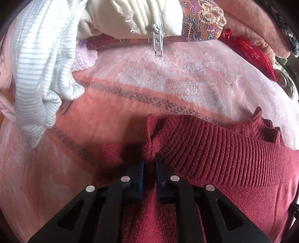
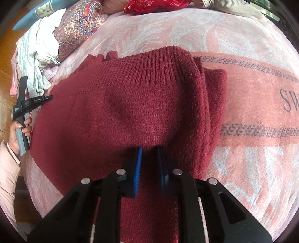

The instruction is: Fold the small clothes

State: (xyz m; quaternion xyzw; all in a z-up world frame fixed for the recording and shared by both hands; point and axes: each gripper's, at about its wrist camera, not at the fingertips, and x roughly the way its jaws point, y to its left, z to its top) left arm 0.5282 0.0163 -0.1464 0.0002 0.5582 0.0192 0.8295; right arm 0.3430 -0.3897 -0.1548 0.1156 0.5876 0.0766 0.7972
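A dark red knitted sweater (image 2: 130,112) lies on the pink bedspread (image 2: 243,168), partly folded, with its ribbed hem (image 2: 158,67) at the far side. In the left wrist view my left gripper (image 1: 149,158) is shut on a bunched corner of the sweater (image 1: 224,158) next to its ribbed band. In the right wrist view my right gripper (image 2: 149,149) has its blue pads (image 2: 138,164) close together with sweater fabric pinched between them at the near edge. The left gripper's handle (image 2: 22,112), held in a hand, shows at the sweater's left edge.
A pile of clothes sits at the bed's far left: a white striped garment (image 1: 37,74), a cream zipped jacket (image 1: 140,16) and a paisley cloth (image 2: 78,28). A red pouch (image 2: 155,5) lies at the far edge. Wooden floor (image 2: 7,61) shows left of the bed.
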